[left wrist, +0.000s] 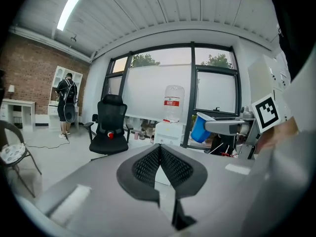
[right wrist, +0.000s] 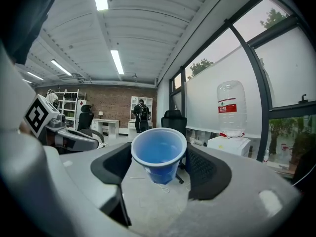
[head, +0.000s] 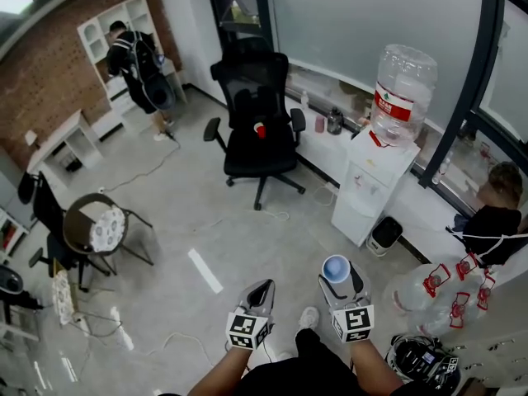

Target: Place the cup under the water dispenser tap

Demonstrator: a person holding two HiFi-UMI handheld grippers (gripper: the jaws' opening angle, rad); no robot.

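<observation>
The person is standing well back from the water dispenser (head: 373, 186), which is sitting against the window wall with its big clear bottle (head: 403, 91) on top. The right gripper (head: 341, 284) is clamping a blue plastic cup (right wrist: 159, 154) between its pads, mouth tipped toward the gripper's camera, and it is looking empty. The left gripper (head: 261, 287) is holding nothing; its jaws are pressed together at the tips. Both are pointing roughly level, side by side, out over bare grey floor (head: 247, 221).

So the pickup part is looking done — the cup is secured and aimed toward the dispenser's side of the room. What is left, by my reckoning, is most of the job: crossing the open floor past the black office chair (head: 257, 130), lining the cup up under a tap — too small from here to pick out — and setting it down upright there.
</observation>
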